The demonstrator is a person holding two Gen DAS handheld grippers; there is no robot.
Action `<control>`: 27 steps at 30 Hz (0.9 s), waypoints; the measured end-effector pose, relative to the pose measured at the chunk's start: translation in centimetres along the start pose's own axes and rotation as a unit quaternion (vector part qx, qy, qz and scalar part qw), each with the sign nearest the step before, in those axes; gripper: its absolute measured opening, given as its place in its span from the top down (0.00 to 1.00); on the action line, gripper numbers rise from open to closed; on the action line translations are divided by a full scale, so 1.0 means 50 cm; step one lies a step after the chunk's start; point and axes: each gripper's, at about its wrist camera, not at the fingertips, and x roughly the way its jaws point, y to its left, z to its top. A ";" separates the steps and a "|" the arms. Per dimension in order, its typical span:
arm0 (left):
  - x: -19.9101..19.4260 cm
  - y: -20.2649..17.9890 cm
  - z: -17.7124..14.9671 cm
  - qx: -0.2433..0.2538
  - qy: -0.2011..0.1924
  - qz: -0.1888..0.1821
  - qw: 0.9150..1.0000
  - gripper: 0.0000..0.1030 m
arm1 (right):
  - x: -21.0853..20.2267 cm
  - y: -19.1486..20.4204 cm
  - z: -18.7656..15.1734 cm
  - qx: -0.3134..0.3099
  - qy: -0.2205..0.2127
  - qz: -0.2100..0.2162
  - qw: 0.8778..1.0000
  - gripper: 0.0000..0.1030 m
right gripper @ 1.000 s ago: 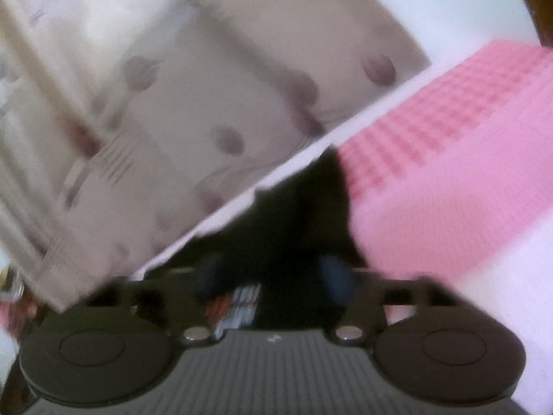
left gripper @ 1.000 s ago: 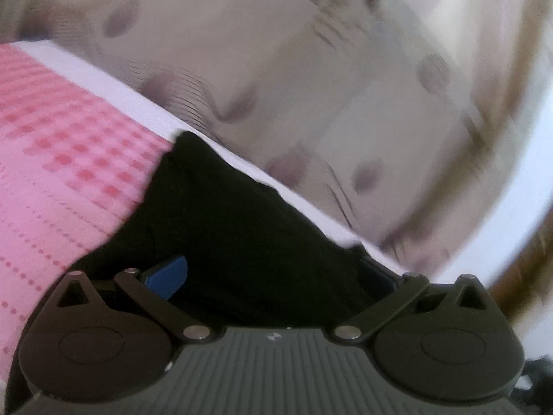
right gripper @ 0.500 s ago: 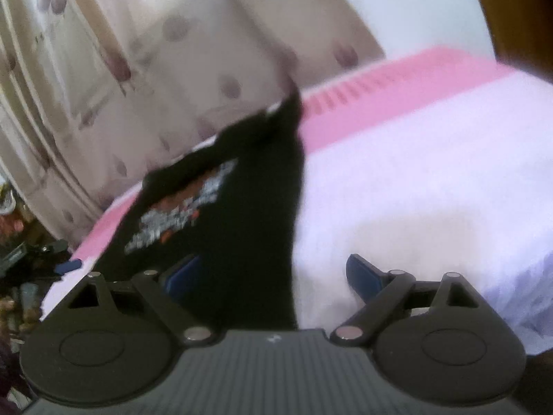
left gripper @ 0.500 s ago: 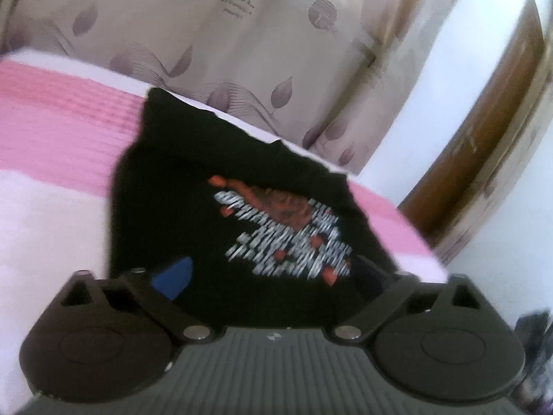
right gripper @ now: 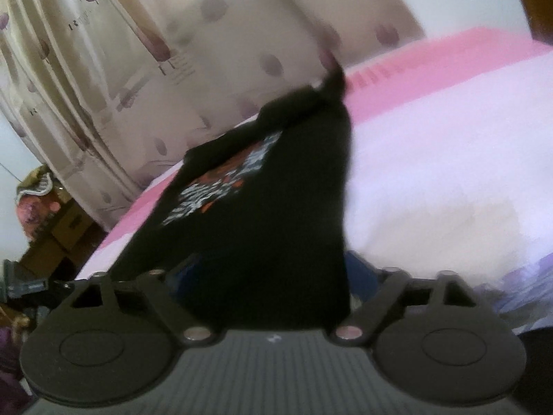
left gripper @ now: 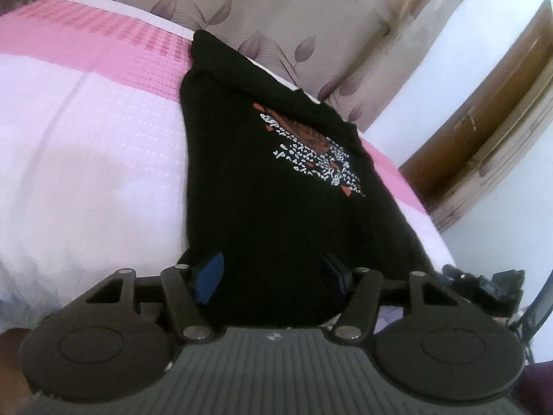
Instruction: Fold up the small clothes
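Observation:
A small black T-shirt (left gripper: 276,186) with a red and white print lies spread along a pink and white bedspread (left gripper: 86,159), its hem toward me. My left gripper (left gripper: 273,276) stands open over the near hem, blue pads on either side of the cloth. The shirt (right gripper: 262,214) also shows, blurred, in the right wrist view. My right gripper (right gripper: 273,276) is open at the hem too, the cloth lying between its fingers. The hem itself is hidden behind both gripper bodies.
A beige curtain with purple leaves (left gripper: 311,7) hangs behind the bed. A wooden door frame (left gripper: 484,110) stands at the right. Cardboard boxes and clutter (right gripper: 52,221) sit on the floor left of the bed. The bed's near edge (right gripper: 518,276) runs just ahead of the right gripper.
The shirt has been swung down from the air and laid flat on the bed. Both grippers have dropped low to the bed's near edge and the views have steadied.

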 end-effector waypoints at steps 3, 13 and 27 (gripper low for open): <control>-0.010 0.012 0.007 -0.029 -0.025 0.010 0.999 0.46 | 0.006 -0.012 -0.001 0.034 0.005 0.019 0.999 0.38; 0.002 -0.006 0.012 0.006 0.017 0.017 1.000 0.48 | 0.010 -0.113 -0.005 0.197 -0.006 0.117 0.973 0.38; -0.020 0.031 0.034 -0.029 0.010 0.002 1.000 0.47 | 0.015 -0.134 0.006 0.218 0.020 0.141 0.966 0.38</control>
